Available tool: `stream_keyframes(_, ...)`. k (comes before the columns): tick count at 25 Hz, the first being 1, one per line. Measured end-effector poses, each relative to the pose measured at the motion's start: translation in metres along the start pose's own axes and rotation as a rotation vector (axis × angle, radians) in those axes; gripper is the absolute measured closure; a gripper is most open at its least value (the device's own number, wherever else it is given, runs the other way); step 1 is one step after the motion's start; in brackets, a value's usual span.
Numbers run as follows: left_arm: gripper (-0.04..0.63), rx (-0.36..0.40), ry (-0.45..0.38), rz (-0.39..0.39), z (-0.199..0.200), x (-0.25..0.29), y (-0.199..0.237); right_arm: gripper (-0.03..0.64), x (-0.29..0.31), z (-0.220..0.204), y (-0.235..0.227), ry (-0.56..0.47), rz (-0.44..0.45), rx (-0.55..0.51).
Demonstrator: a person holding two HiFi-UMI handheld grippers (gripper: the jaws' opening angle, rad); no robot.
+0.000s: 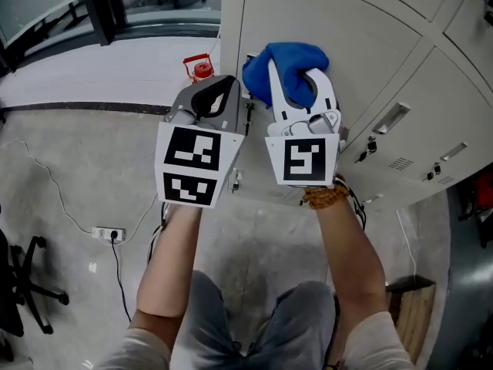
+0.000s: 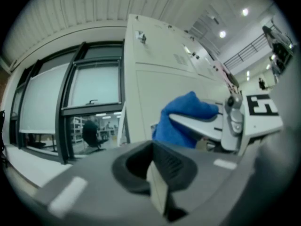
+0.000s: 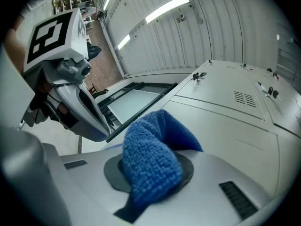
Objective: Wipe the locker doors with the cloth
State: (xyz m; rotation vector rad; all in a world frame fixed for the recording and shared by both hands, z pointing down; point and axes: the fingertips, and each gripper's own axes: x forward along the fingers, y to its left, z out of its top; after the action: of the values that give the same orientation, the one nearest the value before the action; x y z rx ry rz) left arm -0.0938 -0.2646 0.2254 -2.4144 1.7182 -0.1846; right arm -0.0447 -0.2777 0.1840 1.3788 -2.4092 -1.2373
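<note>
A blue cloth [image 1: 289, 68] is bunched between the jaws of my white right gripper [image 1: 296, 79], which is shut on it and holds it against a pale grey locker door [image 1: 323, 21]. In the right gripper view the cloth [image 3: 150, 159] fills the jaw gap of the right gripper [image 3: 148, 173], with the locker door [image 3: 225, 121] just beyond. My grey left gripper [image 1: 214, 99] hovers close beside it on the left, near the locker's edge, shut with nothing in it. The left gripper view shows the left gripper [image 2: 157, 173] with its pads together, and the cloth [image 2: 181, 119] to the right.
A red-capped container [image 1: 199, 69] stands on the floor by the locker's corner. A power strip [image 1: 108, 233] with cables and an office chair [image 1: 23, 284] lie to the left. Door handles [image 1: 391, 118] and hanging keys [image 1: 370, 146] stick out on the right doors.
</note>
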Motion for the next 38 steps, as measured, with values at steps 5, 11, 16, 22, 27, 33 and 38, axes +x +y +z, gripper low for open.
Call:
stream_keyframes(5,0.592,-0.018,0.039,-0.01,-0.036,0.004,-0.01,0.584,-0.017,-0.034,0.022,0.037,0.003,0.004)
stream_keyframes(11,0.592,-0.027,0.068,-0.026,-0.066,0.006,-0.021,0.584,-0.032,-0.067,0.048,0.06,-0.002,0.029)
stream_keyframes(16,0.592,-0.037,0.098,-0.031,-0.086,0.004,-0.024,0.584,-0.041,-0.09,0.07,0.091,0.009,0.048)
stream_keyframes(22,0.592,-0.032,0.112,-0.025,-0.094,-0.001,-0.025,0.584,-0.042,-0.1,0.089,0.084,0.008,0.079)
stream_keyframes(27,0.592,-0.036,0.122,-0.018,-0.102,-0.005,-0.022,0.584,-0.043,-0.107,0.098,0.081,-0.005,0.119)
stream_keyframes(33,0.592,-0.043,0.132,-0.01,-0.112,-0.01,-0.019,0.584,-0.044,-0.113,0.112,0.052,-0.015,0.176)
stream_keyframes(38,0.592,-0.05,0.142,-0.002,-0.122,-0.012,-0.015,0.584,-0.042,-0.12,0.132,0.077,0.012,0.151)
